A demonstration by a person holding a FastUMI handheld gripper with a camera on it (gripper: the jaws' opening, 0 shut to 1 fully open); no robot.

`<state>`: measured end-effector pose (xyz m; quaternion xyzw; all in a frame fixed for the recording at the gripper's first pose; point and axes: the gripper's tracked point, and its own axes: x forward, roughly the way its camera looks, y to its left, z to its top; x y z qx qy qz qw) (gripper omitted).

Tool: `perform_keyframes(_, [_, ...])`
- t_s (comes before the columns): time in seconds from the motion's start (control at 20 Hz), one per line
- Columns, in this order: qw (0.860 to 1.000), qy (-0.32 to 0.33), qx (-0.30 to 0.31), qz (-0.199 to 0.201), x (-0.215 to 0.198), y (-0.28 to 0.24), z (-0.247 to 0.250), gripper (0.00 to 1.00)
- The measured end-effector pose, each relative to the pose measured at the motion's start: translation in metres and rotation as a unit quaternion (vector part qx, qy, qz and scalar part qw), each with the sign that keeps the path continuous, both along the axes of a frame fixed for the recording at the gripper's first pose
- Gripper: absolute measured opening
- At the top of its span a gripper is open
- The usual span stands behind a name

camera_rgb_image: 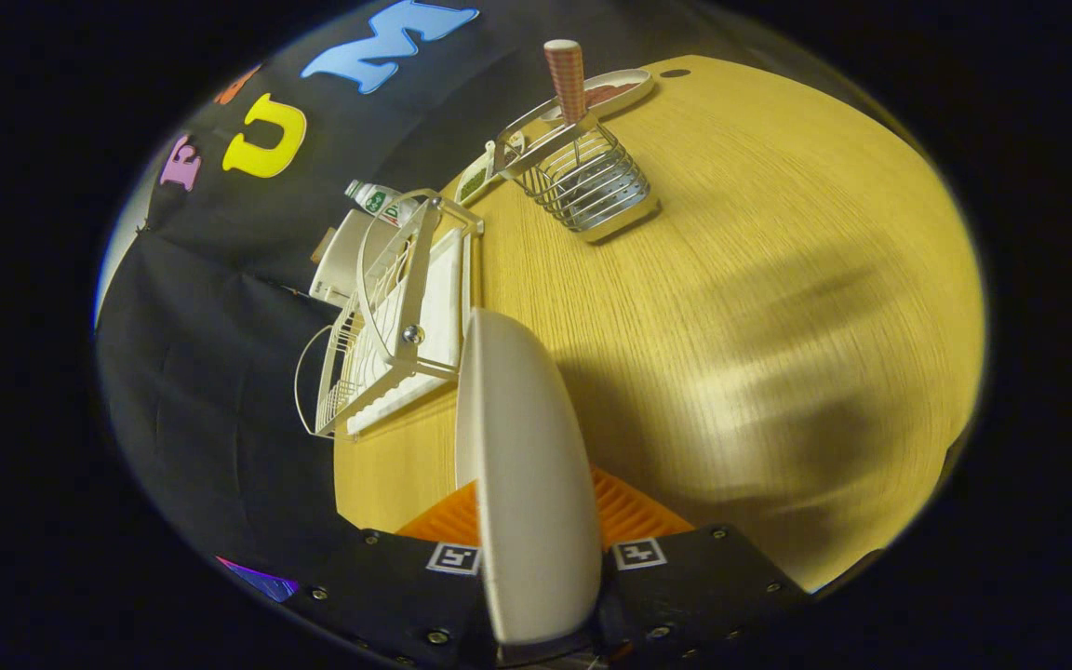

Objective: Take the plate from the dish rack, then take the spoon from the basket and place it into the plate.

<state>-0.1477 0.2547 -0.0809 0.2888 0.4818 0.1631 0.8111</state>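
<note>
A white plate (pixel 522 465) stands on edge between my two fingers, and my gripper (pixel 536 516) is shut on its rim. It hangs above the wooden table (pixel 778 279). The white wire dish rack (pixel 401 312) lies just beyond the plate, beside the booth wall, with no plate in its slots. Farther off stands the wire basket (pixel 587 181). The spoon (pixel 567 82) sticks upright out of it by a checked handle.
A shallow dish (pixel 615 91) with something brown lies behind the basket. A bottle (pixel 373 198) and a small green-printed pack (pixel 475 179) sit near the rack's far end. Open tabletop spreads on the basket's side of the plate.
</note>
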Motion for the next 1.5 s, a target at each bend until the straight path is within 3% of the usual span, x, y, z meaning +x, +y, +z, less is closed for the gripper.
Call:
perform_keyframes(0.1, [1.0,0.0,-0.018,0.007,0.0,-0.008,-0.002,0.38])
perform_keyframes(0.2, [0.999,-0.003,-0.049,0.02,0.001,-0.02,-0.007,0.5])
perform_keyframes(0.35, [0.995,-0.022,-0.09,0.02,0.005,-0.042,-0.008,0.56])
perform_keyframes(0.55, [0.989,-0.09,-0.119,0.0,0.018,-0.068,0.02,0.56])
perform_keyframes(0.95, [0.952,-0.251,-0.173,-0.034,0.051,-0.108,0.111,0.56])
perform_keyframes(1.1, [0.927,-0.319,-0.192,-0.049,0.067,-0.117,0.15,0.56])
perform_keyframes(1.3, [0.874,-0.413,-0.252,-0.047,0.084,-0.127,0.184,0.56])
perform_keyframes(1.5, [0.838,-0.479,-0.254,-0.059,0.093,-0.122,0.203,0.56])
